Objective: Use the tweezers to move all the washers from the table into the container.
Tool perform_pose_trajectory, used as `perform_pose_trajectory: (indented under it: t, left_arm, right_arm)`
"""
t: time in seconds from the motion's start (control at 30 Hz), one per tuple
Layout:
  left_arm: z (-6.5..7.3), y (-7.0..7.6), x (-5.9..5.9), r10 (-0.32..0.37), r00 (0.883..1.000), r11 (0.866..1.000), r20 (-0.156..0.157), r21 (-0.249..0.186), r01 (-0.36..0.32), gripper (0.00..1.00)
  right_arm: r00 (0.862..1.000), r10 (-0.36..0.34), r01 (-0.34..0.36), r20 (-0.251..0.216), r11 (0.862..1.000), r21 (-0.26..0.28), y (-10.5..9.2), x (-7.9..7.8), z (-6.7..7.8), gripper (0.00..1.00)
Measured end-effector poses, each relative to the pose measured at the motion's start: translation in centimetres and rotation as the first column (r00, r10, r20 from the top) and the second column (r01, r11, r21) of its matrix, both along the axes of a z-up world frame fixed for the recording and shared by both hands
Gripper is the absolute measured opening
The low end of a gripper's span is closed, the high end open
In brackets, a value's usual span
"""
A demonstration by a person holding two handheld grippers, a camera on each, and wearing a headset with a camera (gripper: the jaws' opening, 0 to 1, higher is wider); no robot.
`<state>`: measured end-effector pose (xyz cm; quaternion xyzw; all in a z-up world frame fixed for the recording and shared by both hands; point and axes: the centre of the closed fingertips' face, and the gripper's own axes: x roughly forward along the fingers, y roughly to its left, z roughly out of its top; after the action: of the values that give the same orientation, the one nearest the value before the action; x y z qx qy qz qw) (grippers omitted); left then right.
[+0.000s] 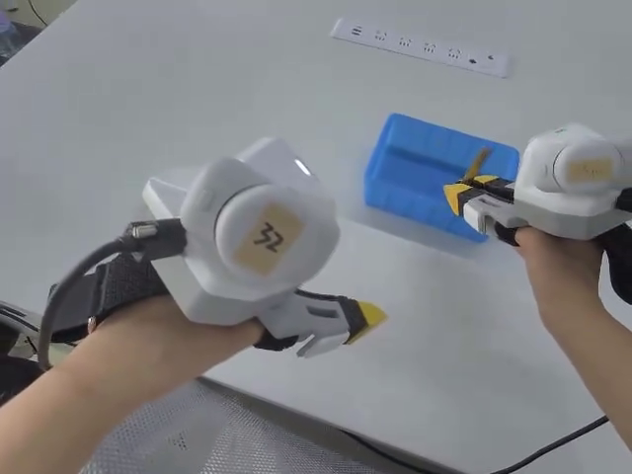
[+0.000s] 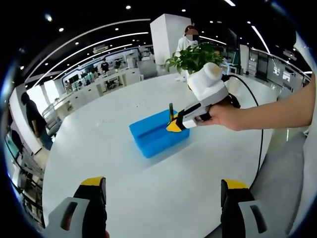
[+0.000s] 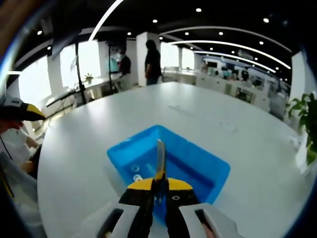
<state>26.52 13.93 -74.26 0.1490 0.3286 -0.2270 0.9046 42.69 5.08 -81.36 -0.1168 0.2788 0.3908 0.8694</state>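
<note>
1. Nearest, the left gripper (image 2: 162, 186) hangs over the near edge of the white table (image 1: 197, 99). Its yellow-tipped jaws are spread wide with nothing between them. We judge it best held aside here.
2. The right gripper (image 3: 159, 184) is clamped on the slim metal tweezers (image 3: 160, 156), whose arms look pressed together. We cannot tell whether the tip carries anything.
3. The tip stands above the open blue rectangular plastic container (image 3: 198, 163), inside its walls. For a clean drop we would lower the tip close to the floor before easing the squeeze, so that a washer does not bounce out.
4. Two small pale ring-shaped washers (image 3: 135, 169) lie on the container floor.
5. Whether any washer is left on the table we cannot tell. A long white power strip (image 1: 420, 46) lies at the far side, well apart from the container.
</note>
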Motion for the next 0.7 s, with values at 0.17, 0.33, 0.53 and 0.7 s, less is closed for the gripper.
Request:
perform_pose_trajectory:
  t: [0.17,0.33,0.53,0.7]
  left_arm:
    - [-0.33,0.04,-0.12,-0.001,1.0,1.0,-0.007,0.007,0.001,0.99]
    - [-0.45,0.07,-0.14,-0.002,1.0,1.0,-0.01,0.013,0.002,0.99]
    - [-0.49,0.19,-0.11,-0.001,1.0,1.0,-0.01,0.019,0.002,0.99]
    - [-0.47,0.27,-0.09,-0.003,1.0,1.0,-0.009,0.024,0.004,0.99]
  right_arm:
    - [1.0,-0.003,0.003,-0.003,1.0,-0.001,0.13,0.18,-0.03,0.04]
    - [1.0,-0.004,0.005,-0.012,1.0,0.009,0.42,0.29,-0.14,0.04]
    - [1.0,-0.001,0.001,-0.014,1.0,0.012,0.41,0.5,-0.21,0.04]
    - [1.0,0.006,-0.006,-0.024,1.0,0.015,0.55,0.52,-0.06,0.05]
